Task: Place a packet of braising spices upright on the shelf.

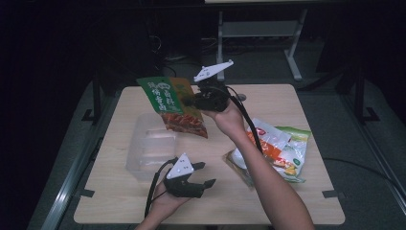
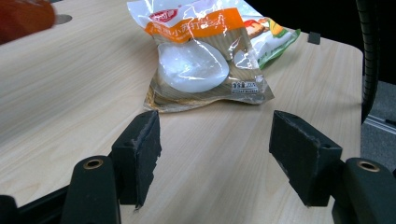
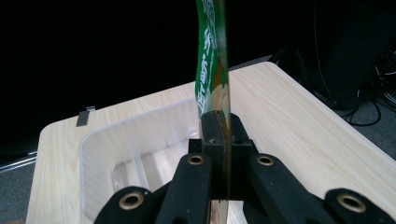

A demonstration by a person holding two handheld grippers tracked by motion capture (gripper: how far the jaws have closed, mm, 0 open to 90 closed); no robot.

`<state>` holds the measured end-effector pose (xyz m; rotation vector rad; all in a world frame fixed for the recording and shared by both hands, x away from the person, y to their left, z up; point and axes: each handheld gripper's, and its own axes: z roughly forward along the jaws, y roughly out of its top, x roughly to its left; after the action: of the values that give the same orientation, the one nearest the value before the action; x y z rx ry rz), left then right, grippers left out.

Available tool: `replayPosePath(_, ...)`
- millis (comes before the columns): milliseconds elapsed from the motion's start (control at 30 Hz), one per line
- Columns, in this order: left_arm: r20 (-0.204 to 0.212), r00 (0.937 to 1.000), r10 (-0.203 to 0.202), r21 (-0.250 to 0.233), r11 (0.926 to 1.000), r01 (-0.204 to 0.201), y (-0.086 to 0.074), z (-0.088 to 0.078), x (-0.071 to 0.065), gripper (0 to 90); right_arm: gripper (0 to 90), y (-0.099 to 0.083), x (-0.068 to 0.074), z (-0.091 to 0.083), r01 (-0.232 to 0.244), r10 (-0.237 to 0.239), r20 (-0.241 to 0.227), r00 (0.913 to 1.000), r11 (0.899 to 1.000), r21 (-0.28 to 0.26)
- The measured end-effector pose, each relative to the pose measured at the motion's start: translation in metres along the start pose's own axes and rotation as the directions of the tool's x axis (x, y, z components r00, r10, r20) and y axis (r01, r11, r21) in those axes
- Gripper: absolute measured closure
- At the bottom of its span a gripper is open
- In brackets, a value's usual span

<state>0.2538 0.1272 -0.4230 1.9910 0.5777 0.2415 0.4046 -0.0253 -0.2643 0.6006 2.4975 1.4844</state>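
Observation:
A green and orange snack bag (image 1: pixel 170 103) hangs in the air over the table's far middle, with my right gripper (image 1: pixel 191 101) shut on its right edge. In the right gripper view the bag (image 3: pixel 212 56) stands edge-on, pinched between the closed pads of that gripper (image 3: pixel 219 135), above a clear plastic bin (image 3: pixel 121 149). Near the front edge my left gripper (image 1: pixel 205 174) sits low with its jaws apart. In the left gripper view it (image 2: pixel 215 144) is open over bare wood and points at a clear bag holding a white bun (image 2: pixel 201 60).
The clear bin (image 1: pixel 143 148) rests on the left half of the wooden table (image 1: pixel 297 201). A pile of several snack bags (image 1: pixel 275 148) lies at the right, a green one (image 2: pixel 275 35) at its back. A black cable (image 2: pixel 369 46) hangs at the right.

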Motion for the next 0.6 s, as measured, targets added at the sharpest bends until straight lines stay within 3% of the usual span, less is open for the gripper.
replayPosePath(367,0.001,0.9997,0.023,0.011,0.9997,-0.023,-0.001,0.0,0.001,33.0,89.8,0.017,0.0,0.04,-0.003,0.003,-0.025,0.9997,1.0,-0.007)
replayPosePath(600,-0.004,0.9998,0.019,0.007,0.9998,-0.018,-0.001,-0.002,0.002,32.9,89.8,0.017,-0.004,0.071,-0.027,0.027,-0.032,0.9991,1.0,0.0)
